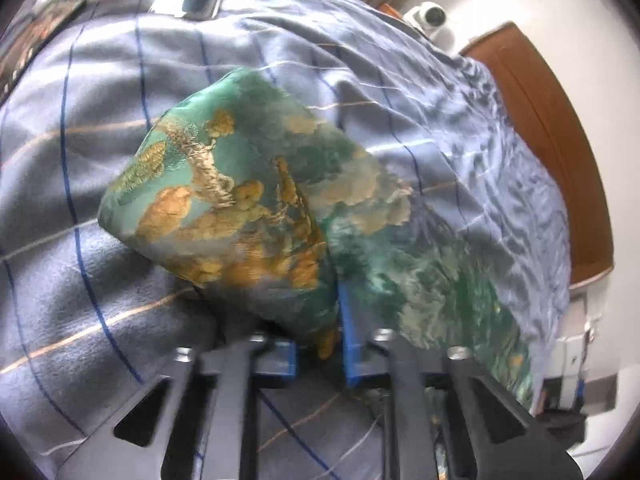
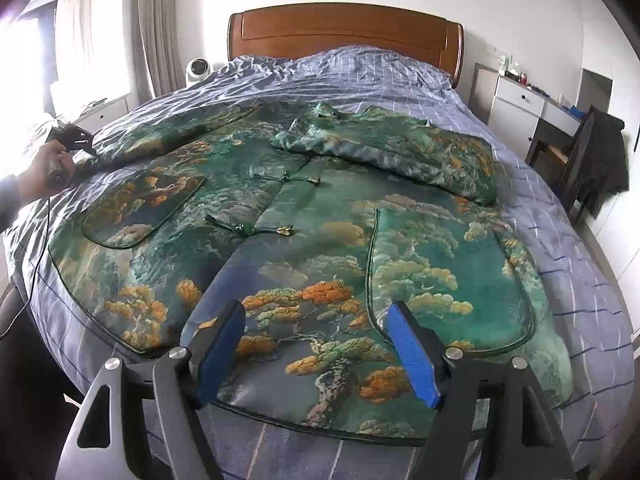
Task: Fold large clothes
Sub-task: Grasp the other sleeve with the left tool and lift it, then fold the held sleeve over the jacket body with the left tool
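A large green jacket (image 2: 320, 240) with orange and gold tree patterns lies spread, front up, on the bed. Its right sleeve (image 2: 384, 148) is folded across the chest. My left gripper (image 1: 320, 344) is shut on the end of the left sleeve (image 1: 240, 200), which bulges up over the fingers; the gripper also shows in the right wrist view (image 2: 76, 140) at the bed's left edge. My right gripper (image 2: 316, 344) is open and empty, hovering above the jacket's bottom hem.
The bed has a blue checked sheet (image 2: 560, 240) and a wooden headboard (image 2: 344, 32). A white round device (image 2: 198, 68) sits at the back left. A white dresser (image 2: 520, 108) and a dark garment on a chair (image 2: 596, 156) stand right.
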{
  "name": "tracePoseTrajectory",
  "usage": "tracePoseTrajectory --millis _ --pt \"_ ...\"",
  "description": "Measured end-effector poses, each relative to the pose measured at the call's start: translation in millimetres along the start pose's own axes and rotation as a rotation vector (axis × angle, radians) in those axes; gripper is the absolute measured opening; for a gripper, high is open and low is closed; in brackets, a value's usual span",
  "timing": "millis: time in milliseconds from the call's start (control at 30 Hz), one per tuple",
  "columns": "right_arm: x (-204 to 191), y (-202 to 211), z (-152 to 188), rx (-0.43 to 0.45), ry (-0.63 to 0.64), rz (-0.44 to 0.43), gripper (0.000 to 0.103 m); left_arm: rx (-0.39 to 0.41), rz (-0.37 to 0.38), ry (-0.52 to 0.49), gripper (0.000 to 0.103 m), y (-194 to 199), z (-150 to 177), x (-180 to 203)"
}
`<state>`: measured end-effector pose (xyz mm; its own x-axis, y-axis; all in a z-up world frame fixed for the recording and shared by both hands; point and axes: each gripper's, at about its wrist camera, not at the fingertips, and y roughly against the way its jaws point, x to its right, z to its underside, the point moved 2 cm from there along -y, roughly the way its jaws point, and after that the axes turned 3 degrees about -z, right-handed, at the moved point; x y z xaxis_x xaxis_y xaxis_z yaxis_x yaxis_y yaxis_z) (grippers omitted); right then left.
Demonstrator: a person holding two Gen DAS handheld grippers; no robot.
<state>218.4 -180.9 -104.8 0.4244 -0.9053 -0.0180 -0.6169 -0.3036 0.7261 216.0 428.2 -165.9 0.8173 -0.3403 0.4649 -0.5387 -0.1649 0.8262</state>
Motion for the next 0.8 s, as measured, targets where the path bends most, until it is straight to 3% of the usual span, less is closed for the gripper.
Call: tracePoseTrajectory --millis 100,167,300,400,600,800 --pt "4.0 -2.5 1.0 -0.008 -0.029 -0.009 0.075 0.074 -0.041 -0.082 0.01 24.5 -2.0 19.8" --pt "5.7 0.3 0.0 0.006 -0.035 -0.004 0.075 0.174 -0.08 -0.216 0.009 49.9 6.6 49.5" --pt "7.4 6.7 -2.1 0.04 -0.037 0.007 0.075 0.439 -0.121 -0.621 0.009 108.5 59.4 130.6" --pt "9.3 11.0 -1.8 0.062 -0.049 0.008 0.075 0.539 -0.08 -0.85 0.009 134.2 111.5 175.0" --pt "14.2 21.4 1.5 0.086 -0.062 0.009 0.075 0.585 -0.009 -1.144 0.01 138.3 206.0 225.9" --pt "28.6 31.8 9.2 0.099 -0.098 0.035 0.075 0.494 0.017 -1.34 0.009 101.4 284.1 242.2"
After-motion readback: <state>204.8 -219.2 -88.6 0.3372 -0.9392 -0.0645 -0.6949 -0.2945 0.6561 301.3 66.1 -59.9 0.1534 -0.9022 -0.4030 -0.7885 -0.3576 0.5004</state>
